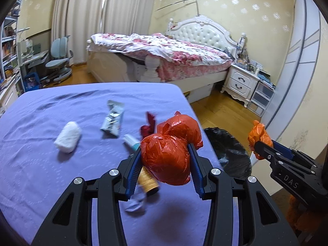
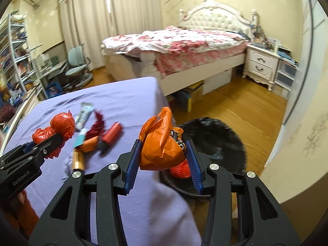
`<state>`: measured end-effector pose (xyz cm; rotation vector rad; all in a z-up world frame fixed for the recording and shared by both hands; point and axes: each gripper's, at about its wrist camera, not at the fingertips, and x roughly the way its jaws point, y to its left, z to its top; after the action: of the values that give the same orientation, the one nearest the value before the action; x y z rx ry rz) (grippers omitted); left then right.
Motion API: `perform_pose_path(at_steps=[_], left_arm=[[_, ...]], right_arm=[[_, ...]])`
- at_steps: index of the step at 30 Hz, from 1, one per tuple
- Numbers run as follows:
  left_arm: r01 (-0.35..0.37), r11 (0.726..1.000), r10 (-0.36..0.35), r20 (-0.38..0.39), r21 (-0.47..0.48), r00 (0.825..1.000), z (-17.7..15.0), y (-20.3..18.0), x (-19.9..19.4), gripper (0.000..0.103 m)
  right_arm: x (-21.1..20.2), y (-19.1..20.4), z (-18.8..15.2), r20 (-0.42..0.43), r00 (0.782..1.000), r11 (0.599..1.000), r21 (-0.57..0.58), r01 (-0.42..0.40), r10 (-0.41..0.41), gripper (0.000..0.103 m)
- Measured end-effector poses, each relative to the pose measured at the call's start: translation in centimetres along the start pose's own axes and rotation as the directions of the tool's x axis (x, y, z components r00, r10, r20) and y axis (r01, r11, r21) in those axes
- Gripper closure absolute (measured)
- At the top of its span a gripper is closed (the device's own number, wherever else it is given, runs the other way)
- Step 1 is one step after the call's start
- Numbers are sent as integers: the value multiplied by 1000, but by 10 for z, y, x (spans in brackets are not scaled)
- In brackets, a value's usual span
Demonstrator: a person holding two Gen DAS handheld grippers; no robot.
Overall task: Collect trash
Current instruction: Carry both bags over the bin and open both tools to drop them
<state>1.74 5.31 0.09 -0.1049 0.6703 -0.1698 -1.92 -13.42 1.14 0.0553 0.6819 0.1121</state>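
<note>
Right wrist view: both grippers carried bagged trash toward the bin.
Right gripper pinched an orange bag above the black-lined bin; left gripper clamped a red bag over the tabletop. Thin plastic could slip or tear, dropping it beside the bin.

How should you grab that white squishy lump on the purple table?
Grip the white lump across its narrow middle, coming straight down from above. It lies flat and alone on the purple cloth, longer one way than the other, so the fingers probably fit best across its short sides.
</note>
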Motion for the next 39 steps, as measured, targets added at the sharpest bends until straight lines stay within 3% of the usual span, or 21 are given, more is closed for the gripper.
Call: perform_pose_path(at_steps=[14, 39], left_arm=[[53, 996, -50, -53, 66, 997, 11, -64, 62, 58], [38, 985, -18, -120, 169, 993, 9, -112, 110, 58]], right_arm=[[36, -65, 6, -28, 997, 994, 88, 68, -66, 60], [68, -102, 4, -79, 994, 987, 134, 89, -79, 60]])
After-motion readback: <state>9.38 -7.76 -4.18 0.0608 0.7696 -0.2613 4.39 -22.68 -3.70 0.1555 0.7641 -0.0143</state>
